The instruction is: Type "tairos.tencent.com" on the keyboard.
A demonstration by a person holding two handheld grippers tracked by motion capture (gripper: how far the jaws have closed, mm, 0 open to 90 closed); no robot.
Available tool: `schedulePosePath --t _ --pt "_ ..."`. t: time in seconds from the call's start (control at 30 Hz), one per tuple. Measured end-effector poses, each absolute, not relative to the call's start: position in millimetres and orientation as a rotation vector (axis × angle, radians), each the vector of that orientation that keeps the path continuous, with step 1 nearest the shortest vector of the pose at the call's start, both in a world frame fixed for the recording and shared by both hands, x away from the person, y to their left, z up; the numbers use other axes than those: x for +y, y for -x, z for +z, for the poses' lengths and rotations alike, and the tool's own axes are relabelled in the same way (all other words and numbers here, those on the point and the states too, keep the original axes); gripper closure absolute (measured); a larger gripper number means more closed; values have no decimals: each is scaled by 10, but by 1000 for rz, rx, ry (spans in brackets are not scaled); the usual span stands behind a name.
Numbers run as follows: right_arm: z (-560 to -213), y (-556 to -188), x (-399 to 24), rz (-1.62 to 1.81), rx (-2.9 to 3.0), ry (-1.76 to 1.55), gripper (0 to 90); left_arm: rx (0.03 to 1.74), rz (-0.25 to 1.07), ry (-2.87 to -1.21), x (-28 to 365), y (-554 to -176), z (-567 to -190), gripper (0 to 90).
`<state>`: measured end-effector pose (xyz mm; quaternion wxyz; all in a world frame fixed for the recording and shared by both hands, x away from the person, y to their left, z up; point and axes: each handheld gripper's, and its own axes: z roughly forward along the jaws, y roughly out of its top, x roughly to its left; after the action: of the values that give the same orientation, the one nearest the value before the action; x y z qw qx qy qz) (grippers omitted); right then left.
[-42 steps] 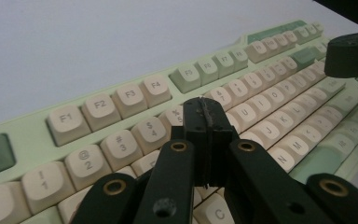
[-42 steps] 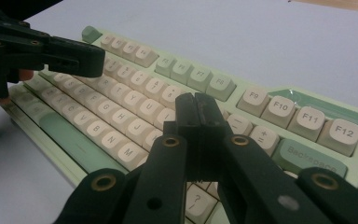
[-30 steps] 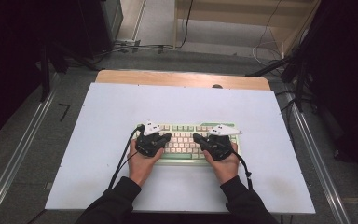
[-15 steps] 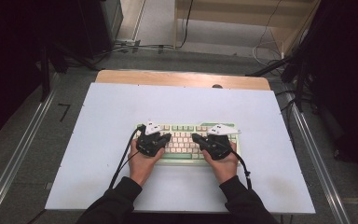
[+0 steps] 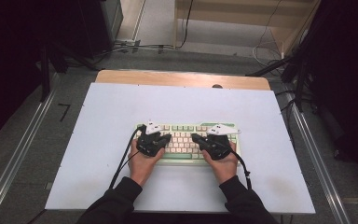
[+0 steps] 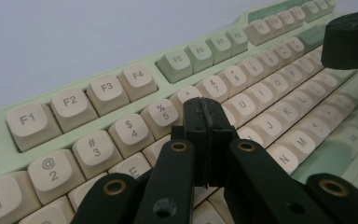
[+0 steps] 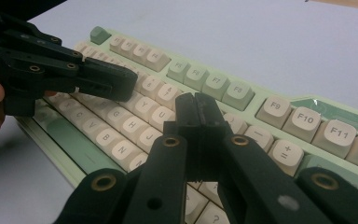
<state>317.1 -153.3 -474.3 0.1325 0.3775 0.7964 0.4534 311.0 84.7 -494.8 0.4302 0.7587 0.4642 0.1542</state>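
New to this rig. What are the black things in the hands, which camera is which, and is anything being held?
No robot here: a person holds a handheld claw in each hand. The high view looks down on the white table, where a green and cream keyboard lies. The left claw and right claw sit over its keys.

The other two pictures come from cameras riding on the claws. The left gripper view looks along the left claw, over the number row. The right gripper view looks along the right claw, near the U key.

Both claws are shut, jaws pressed together, holding nothing.
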Motion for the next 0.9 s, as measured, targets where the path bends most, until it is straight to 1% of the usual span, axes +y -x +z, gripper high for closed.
schedulePosePath --t 0.3,0.53,0.9 --pt "-4750 -3170 -1524 1310 2317 -1096 875 1165 373 -1901 846 -3116 -4951 900" --pt "-4752 -3168 -1520 1310 2320 -1094 875 1134 359 -1864 867 -3085 -4884 900" --pt "-4762 -3171 -1510 1300 2325 -1095 875 1139 358 -1831 958 -3040 -4810 900"
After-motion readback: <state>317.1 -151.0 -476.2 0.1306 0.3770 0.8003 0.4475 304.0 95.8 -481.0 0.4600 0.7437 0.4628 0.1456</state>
